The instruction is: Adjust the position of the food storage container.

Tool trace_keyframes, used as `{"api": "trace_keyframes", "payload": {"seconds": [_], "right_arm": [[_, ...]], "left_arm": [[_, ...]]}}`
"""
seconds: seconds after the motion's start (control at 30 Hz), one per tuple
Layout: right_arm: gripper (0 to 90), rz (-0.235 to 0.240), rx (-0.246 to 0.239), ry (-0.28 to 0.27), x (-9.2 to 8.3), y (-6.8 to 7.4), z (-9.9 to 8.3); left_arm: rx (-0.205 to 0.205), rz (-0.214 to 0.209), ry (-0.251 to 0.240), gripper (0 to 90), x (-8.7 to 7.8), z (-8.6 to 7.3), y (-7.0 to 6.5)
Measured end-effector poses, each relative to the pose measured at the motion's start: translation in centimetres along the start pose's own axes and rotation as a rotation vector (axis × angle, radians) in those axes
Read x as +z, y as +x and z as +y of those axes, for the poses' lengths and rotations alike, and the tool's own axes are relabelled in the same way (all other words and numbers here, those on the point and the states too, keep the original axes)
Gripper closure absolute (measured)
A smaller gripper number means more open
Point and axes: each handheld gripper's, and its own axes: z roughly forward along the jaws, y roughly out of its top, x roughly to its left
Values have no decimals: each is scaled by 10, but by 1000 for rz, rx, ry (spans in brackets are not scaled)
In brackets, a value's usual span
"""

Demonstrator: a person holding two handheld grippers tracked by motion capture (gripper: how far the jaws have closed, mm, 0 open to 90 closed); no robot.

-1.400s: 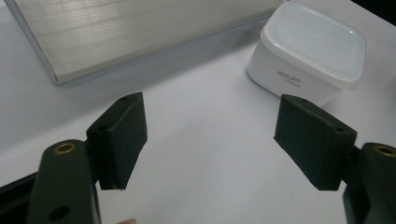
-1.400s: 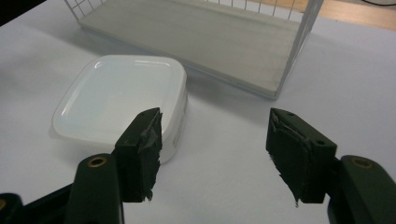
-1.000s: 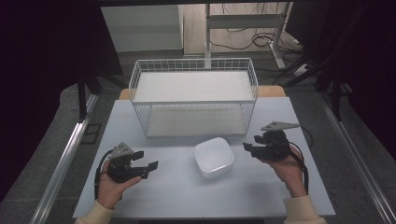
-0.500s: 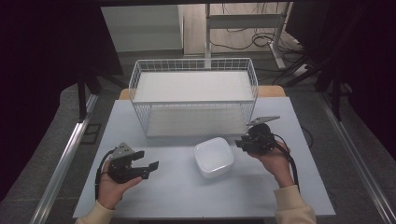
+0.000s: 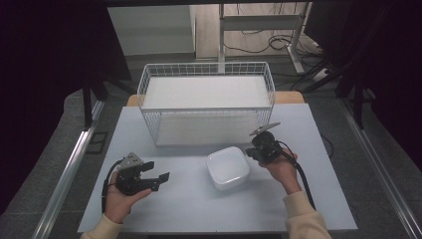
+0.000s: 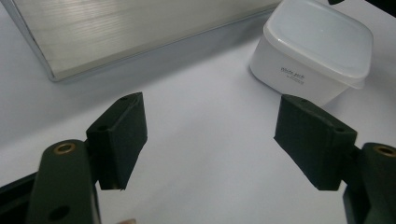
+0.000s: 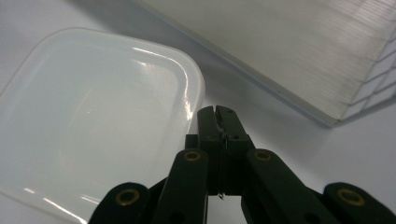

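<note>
A white lidded plastic container (image 5: 228, 167) sits near the middle of the pale table (image 5: 189, 204); I also see the container (image 6: 314, 51) in the left gripper view and the container (image 7: 88, 121) in the right gripper view. My right gripper (image 5: 251, 153) hovers at the container's right edge, its jaws pressed together with nothing between them, the same gripper (image 7: 218, 113) lying just over the lid's corner. My left gripper (image 5: 160, 177) rests at the front left, well apart from the container, and that gripper (image 6: 210, 140) stands wide open over bare table.
A white wire basket (image 5: 206, 99) with a pale flat liner stands at the back of the table, just behind the container. Its lower edge (image 7: 261, 70) runs close behind my right gripper. A cable trails from each gripper toward the front edge.
My right gripper has moved left and a little forward, from the table's right side to the container's right edge. The left gripper has stayed in place.
</note>
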Motion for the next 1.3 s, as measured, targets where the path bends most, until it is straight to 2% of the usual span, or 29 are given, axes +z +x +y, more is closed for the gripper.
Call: {"api": "trace_keyframes", "payload": {"seconds": [0.1,0.4,0.73,0.97,1.2,1.3], "right_arm": [[893,4,-20,16,9,2,2],[896,-9,-62,31,16,4,7],[896,17,-143,27,24,14,14],[896,53,-203,26,28,33,19],[896,106,-263,28,32,60,23],[896,121,-275,30,34,70,25]], "left_arm": [[0,-1,4,249,1,0,1],[-4,-2,4,249,1,-1,1],[-13,-2,4,249,1,-1,2],[-12,-3,3,249,1,-1,2],[-10,-4,2,249,0,-1,2],[-11,-4,0,250,-1,0,2]]}}
